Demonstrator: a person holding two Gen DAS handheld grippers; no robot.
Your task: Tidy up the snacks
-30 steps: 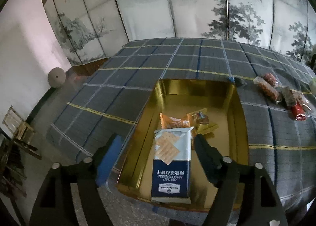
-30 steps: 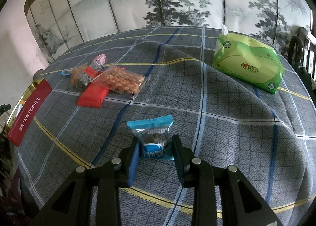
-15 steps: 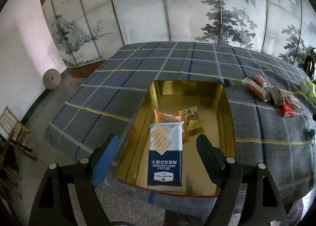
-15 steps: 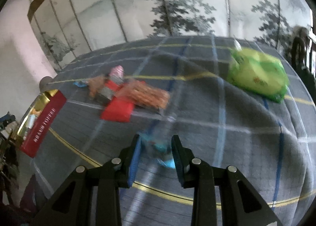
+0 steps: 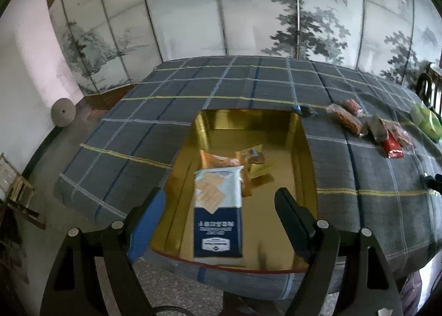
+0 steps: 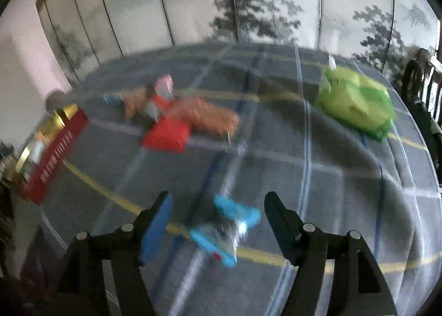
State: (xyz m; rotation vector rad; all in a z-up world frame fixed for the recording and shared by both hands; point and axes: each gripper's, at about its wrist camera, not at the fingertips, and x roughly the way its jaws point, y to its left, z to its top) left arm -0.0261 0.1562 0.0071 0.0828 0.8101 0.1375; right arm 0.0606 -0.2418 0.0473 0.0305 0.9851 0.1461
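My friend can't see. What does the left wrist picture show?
An open gold tin on a plaid tablecloth holds a blue cracker packet and orange snack packets. The left tool is open above it.

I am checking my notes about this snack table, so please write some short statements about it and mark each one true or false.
1. The cracker pack lies inside the gold tin. True.
2. The left gripper is shut on the cracker pack. False: its fingers stand wide apart, on either side of the pack, not touching it.
3. The blue-wrapped snack is between the open fingers of the right gripper. True.
4. The green tissue pack is inside the tin. False: it lies on the plaid tablecloth, far from the tin.
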